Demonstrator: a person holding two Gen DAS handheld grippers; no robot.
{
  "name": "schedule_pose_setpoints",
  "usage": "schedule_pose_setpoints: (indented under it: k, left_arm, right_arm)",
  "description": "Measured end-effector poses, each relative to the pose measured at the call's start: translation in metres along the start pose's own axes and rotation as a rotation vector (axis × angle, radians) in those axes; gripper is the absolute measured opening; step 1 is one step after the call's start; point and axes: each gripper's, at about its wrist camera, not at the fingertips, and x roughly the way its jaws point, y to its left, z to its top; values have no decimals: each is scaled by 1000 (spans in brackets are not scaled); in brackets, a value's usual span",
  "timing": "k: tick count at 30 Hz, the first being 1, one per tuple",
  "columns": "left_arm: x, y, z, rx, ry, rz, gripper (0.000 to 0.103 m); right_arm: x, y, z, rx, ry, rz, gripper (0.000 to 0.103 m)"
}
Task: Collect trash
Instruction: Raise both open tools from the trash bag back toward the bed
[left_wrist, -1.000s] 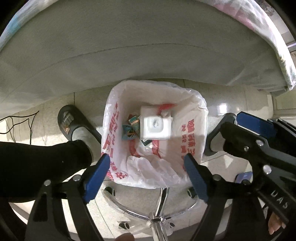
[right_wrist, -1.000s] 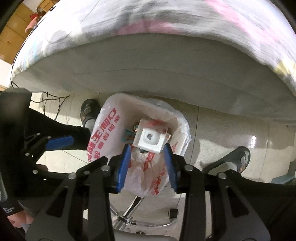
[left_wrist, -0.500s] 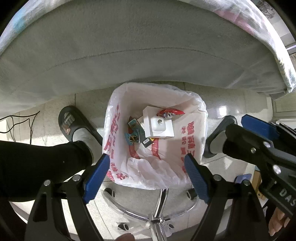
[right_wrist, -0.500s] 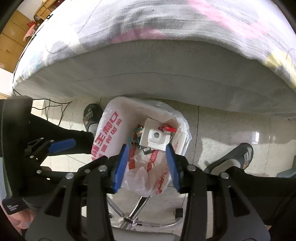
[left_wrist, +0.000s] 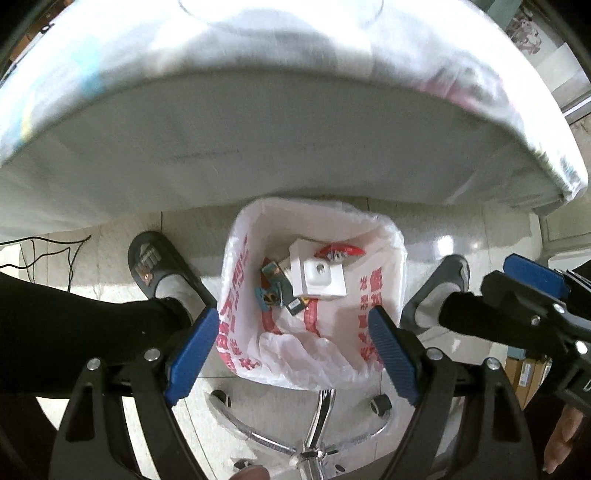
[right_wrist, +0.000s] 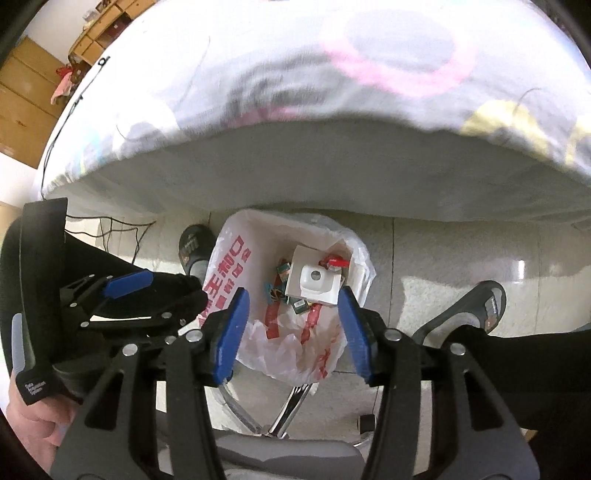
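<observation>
A white bin bag with red print lines a bin on the floor under the table edge. Inside lies a white square box with a red wrapper and small packets beside it. My left gripper hangs open above the bag with nothing between its blue pads. My right gripper is above the bag too, its jaws opening and empty; the box lies well below them. It also shows at the right edge of the left wrist view.
A table with a pale cloth overhangs the bin. The person's slippered feet stand on either side of it. A chair's chrome base is just below. Black cables lie on the tiled floor at left.
The right gripper's jaws have spread and the white box has dropped from them into the bag. Both grippers have risen, so the bag looks smaller and the tabletop shows more.
</observation>
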Motion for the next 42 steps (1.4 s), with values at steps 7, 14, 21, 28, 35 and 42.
schedule_pose_setpoints:
  k: [7, 14, 21, 28, 35, 42]
  left_arm:
    - [-18, 0, 0, 3, -53, 5, 81]
    - [-54, -5, 6, 14, -138, -6, 81]
    - [-105, -18, 32, 19, -245, -44, 81]
    - [-136, -33, 78, 28, -321, -32, 86]
    - [-155, -46, 117, 36, -377, -13, 90]
    - [-164, -65, 151, 51, -407, 16, 95]
  right_arm:
    - [-30, -3, -3, 3, -56, 11, 51]
    - [-65, -8, 6, 6, -109, 6, 53]
    - [-109, -18, 41, -4, -203, -19, 58]
    - [-156, -21, 104, -26, -299, -48, 72]
    - [-206, -23, 167, -53, -399, -75, 94]
    - [-228, -24, 213, -86, -411, -89, 95]
